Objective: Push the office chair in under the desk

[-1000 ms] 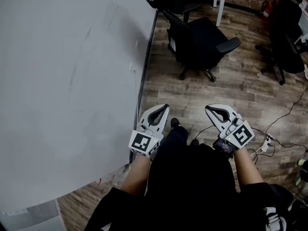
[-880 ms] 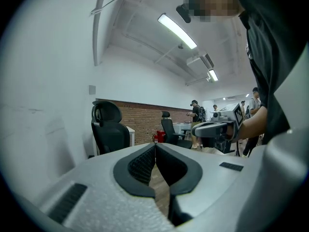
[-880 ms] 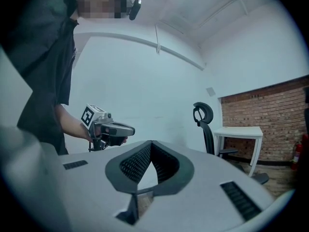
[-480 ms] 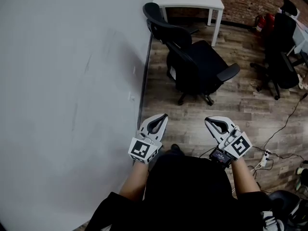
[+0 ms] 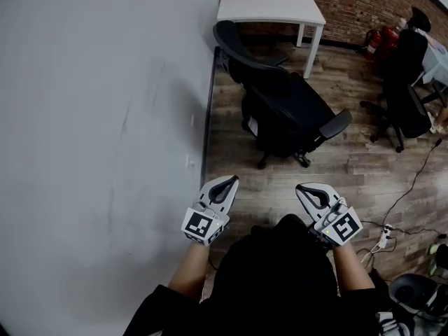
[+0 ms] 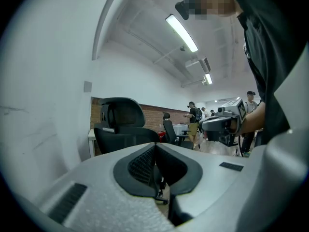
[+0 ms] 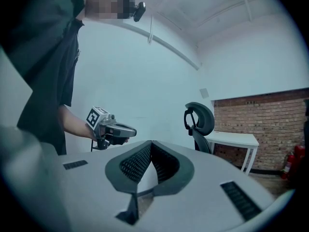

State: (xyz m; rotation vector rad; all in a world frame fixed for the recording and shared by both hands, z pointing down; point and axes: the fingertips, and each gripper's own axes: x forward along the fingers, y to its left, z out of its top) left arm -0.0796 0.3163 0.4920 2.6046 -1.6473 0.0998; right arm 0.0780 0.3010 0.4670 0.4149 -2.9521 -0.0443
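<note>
At twelve o'clock, the office chair (image 5: 283,107) is standing near the desk (image 5: 269,5), not under it.
The left gripper (image 5: 225,183) and right gripper (image 5: 310,190) are pointing toward it from six o'clock, well apart, jaws clenched on nothing.

The office chair (image 5: 290,107) stands before the desk (image 5: 269,4), wall (image 5: 98,131) to its left, seemingly another chair (image 5: 406,93) far right.

Black shirt (image 5: 273,278), white left tongs (image 5: 228,182), matching right tongs (image 5: 304,189)
</note>
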